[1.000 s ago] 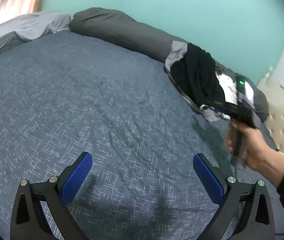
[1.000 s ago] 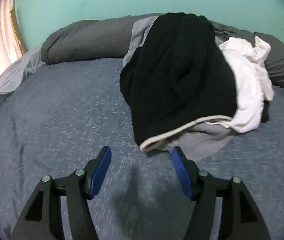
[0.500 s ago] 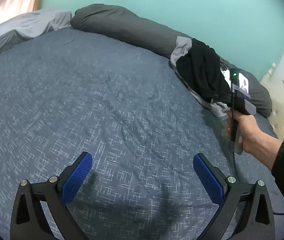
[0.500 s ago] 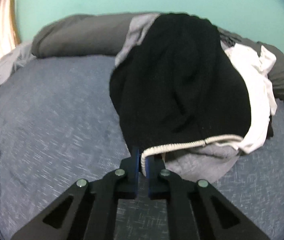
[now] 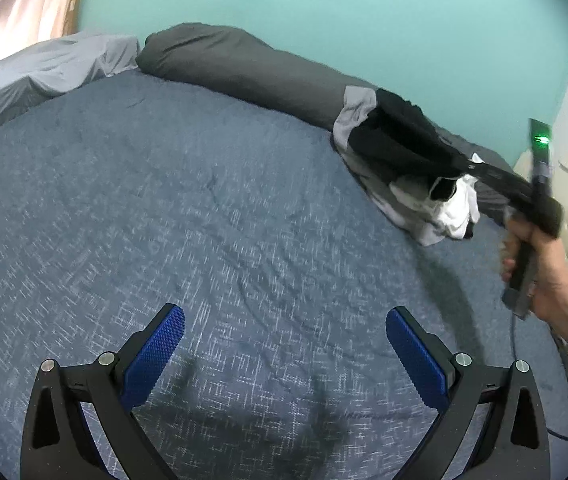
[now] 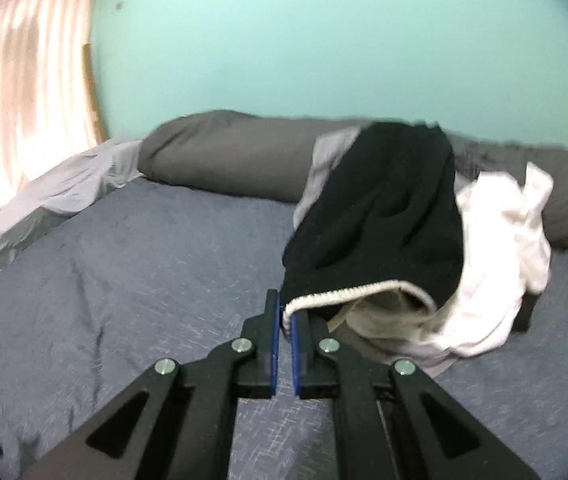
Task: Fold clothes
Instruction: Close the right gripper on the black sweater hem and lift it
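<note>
Our right gripper (image 6: 284, 322) has its jaws closed on the white-trimmed hem of the black garment (image 6: 387, 216), the ribbed edge pinched between the blue pads. The garment stretches from our jaws back to the clothes pile, its near edge lifted clear of the bed (image 6: 144, 272) so that we see into its open hem. The pile sits against the long dark grey bolster (image 6: 220, 156) by the turquoise wall (image 6: 323, 40), with a white garment (image 6: 503, 248) bunched on the right of the black one and a pale grey piece showing on its left.

From the left wrist view, our right hand (image 5: 543, 276) holds that gripper's handle at the right edge, a green light glowing on its top, and the black garment (image 5: 399, 140) runs taut from it to the pile.

Our left gripper (image 5: 284, 344) hangs over bare blue bedspread, its jaws wide open with nothing between them. A light grey sheet (image 5: 44, 76) lies crumpled at the far left corner.
</note>
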